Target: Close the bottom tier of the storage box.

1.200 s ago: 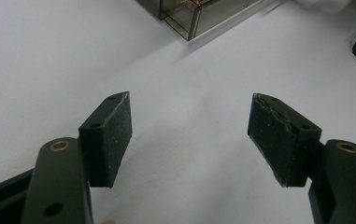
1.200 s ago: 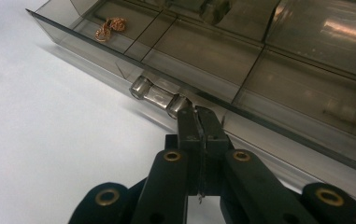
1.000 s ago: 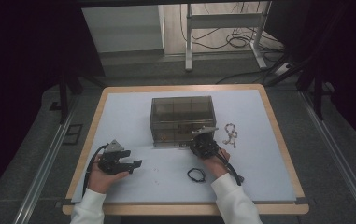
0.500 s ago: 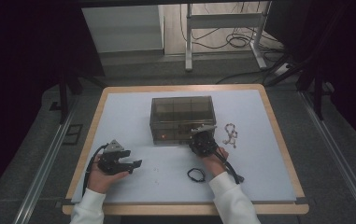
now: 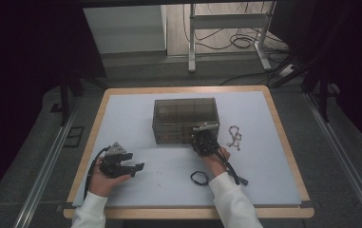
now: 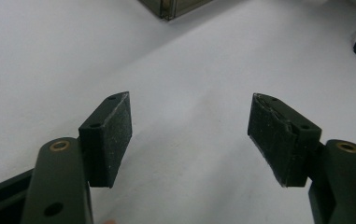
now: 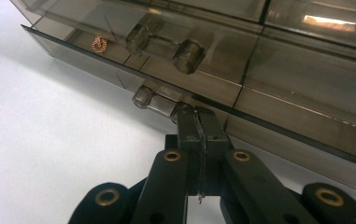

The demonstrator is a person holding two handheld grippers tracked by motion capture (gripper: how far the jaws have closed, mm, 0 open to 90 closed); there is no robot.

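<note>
Left tool [image 5: 138,167] rests low on the desk [image 5: 169,166], pads [image 6: 115,128] apart, nothing between them. Right tool [image 7: 198,122] is pressed together at the handle [image 7: 159,101] of the bottom drawer [image 7: 119,74], slightly open, at the front of the smoky plastic box [image 5: 185,118] mid-desk. Drawer judged light, stiff, slick and brittle; the small handle is the one good hold. A black loop [image 5: 198,177] and chain [image 5: 234,137] lie nearby; a small ring [image 7: 99,44] sits in the drawer.
</note>
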